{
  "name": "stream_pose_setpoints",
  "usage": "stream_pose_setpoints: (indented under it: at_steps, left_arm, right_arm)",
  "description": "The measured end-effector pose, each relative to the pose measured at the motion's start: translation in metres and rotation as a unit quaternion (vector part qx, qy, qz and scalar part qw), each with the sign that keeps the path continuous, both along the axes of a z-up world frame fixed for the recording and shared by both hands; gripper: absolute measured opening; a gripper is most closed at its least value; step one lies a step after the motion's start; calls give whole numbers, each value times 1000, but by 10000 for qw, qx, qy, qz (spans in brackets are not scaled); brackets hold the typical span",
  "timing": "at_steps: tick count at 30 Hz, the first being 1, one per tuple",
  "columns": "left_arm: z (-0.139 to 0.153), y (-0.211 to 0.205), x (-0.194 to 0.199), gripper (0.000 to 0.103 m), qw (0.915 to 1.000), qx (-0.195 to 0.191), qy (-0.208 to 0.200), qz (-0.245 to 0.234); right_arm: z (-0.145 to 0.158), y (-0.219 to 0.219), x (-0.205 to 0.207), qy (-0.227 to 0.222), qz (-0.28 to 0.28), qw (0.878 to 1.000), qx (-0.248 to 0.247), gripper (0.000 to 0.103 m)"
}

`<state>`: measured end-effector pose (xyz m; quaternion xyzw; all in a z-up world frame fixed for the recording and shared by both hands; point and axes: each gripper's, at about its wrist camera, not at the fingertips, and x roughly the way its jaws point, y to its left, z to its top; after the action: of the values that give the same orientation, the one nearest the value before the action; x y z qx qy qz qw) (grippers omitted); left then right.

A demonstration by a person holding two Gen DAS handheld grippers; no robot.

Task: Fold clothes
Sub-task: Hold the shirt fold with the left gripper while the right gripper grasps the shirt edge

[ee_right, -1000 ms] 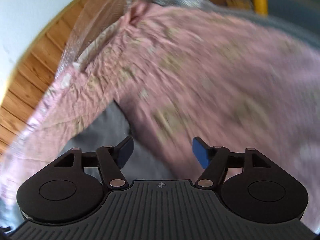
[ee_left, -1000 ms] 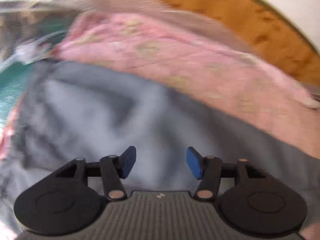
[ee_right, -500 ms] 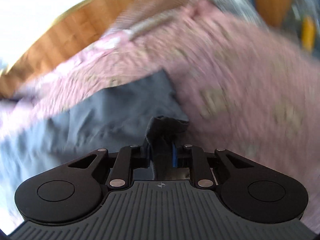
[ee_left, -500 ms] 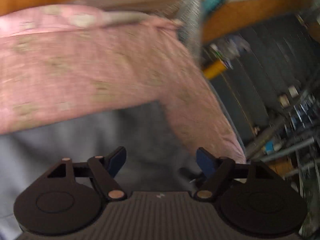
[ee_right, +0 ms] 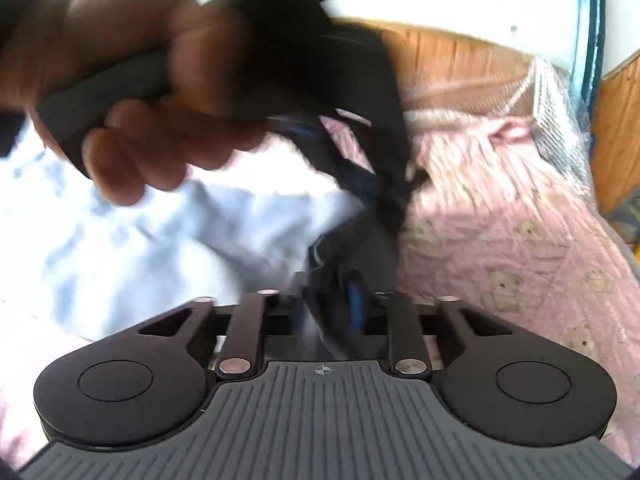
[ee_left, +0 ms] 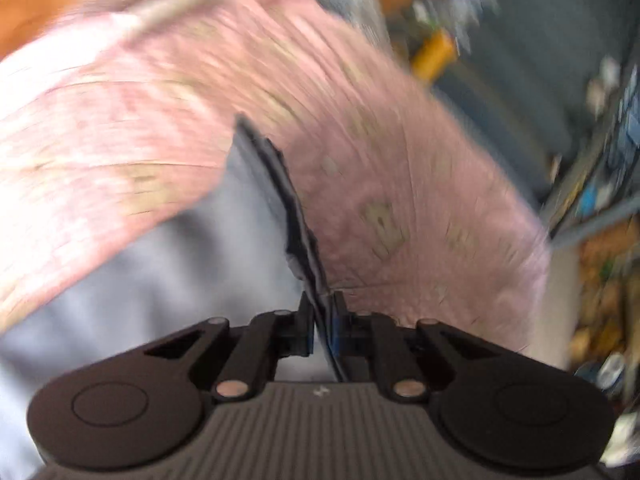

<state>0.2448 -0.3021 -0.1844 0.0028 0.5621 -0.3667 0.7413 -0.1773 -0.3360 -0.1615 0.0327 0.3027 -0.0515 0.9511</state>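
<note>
Though blur smears both views, your left gripper (ee_left: 322,330) has just clenched the grey cloth garment's (ee_left: 168,264) edge; your right gripper (ee_right: 324,308), jaws reopening, has dark fabric between them, grip unclear.

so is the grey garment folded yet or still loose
Still loose: the grey garment lies rumpled on the pink quilt, one edge pinched in the left gripper.

My matt black plastic grippers (ee_left: 322,330), soft grey cloth garment (ee_left: 168,280), quilted pink bedspread (ee_left: 380,168), glossy wood headboard (ee_right: 452,60) at 12 o'clock
</note>
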Motion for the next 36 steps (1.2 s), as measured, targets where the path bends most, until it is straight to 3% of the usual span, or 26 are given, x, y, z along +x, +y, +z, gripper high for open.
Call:
stream_pose_setpoints:
  at_steps: [1, 2, 6, 10, 12, 15, 16, 18, 20, 23, 25, 29, 30, 31, 33, 34, 35, 36]
  left_arm:
    - [10, 28, 3, 8, 9996, -136, 20, 232]
    - [16, 53, 5, 8, 9989, -211, 29, 414]
    - [14, 104, 6, 8, 9950, -364, 180, 918]
    - [6, 133, -6, 8, 9893, -498, 310, 1334]
    - [-5, 148, -17, 8, 9884, -202, 254, 1487]
    - [-49, 163, -35, 9, 9836, 444, 366, 1709]
    - [-65, 167, -38, 10, 9818, 481, 537, 1756]
    - [-79, 170, -44, 11, 9810, 506, 497, 1806]
    - [-79, 175, -47, 13, 9796, 420, 388, 1926]
    - [-74, 182, -51, 19, 9788, 313, 226, 2014]
    - [-71, 181, -49, 20, 9786, 377, 142, 2018]
    - [-64, 185, -51, 25, 9777, 428, 53, 2055]
    - [-57, 185, -52, 26, 9771, 521, -15, 2064]
    - [-50, 185, -54, 34, 9763, 615, -83, 2073]
    - [-33, 186, -57, 49, 9736, 780, -265, 2130]
    - [-22, 189, -60, 58, 9707, 830, -422, 2217]
    - [-12, 190, -60, 62, 9699, 810, -520, 2238]
    - [-3, 187, -58, 64, 9712, 725, -565, 2198]
  right_arm:
    - [6, -5, -9, -133, 64, 9994, 320, 50]
    - [10, -10, -16, -217, 104, 9977, 641, 56]
    - [-9, -36, -9, -56, -16, 9851, 1718, 56]
    - [-31, -43, 25, 274, 112, 9759, 2164, 55]
    - [-37, -39, 37, 498, 258, 9766, 2078, 54]
    - [-47, -22, 46, 1019, 563, 9791, 1669, 53]
    - [-50, -15, 47, 1201, 671, 9786, 1533, 53]
    - [-50, -2, 47, 1438, 875, 9766, 1336, 51]
    - [-34, -2, 41, 1176, 952, 9756, 1590, 51]
    - [-4, -6, 41, 436, 878, 9671, 2349, 51]
    - [-4, 1, 54, 383, 750, 9698, 2287, 49]
    - [-59, 25, 89, 1646, 472, 9745, 1448, 30]
    - [-62, 29, 88, 1649, 505, 9766, 1288, 31]
    - [-56, 29, 85, 1531, 462, 9792, 1245, 34]
    - [-40, 22, 77, 1197, 131, 9847, 1257, 63]
    - [-34, 19, 74, 1033, -63, 9869, 1241, 89]
    - [-33, 16, 72, 953, -233, 9878, 1209, 95]
    - [-39, 17, 74, 1073, -214, 9861, 1250, 90]
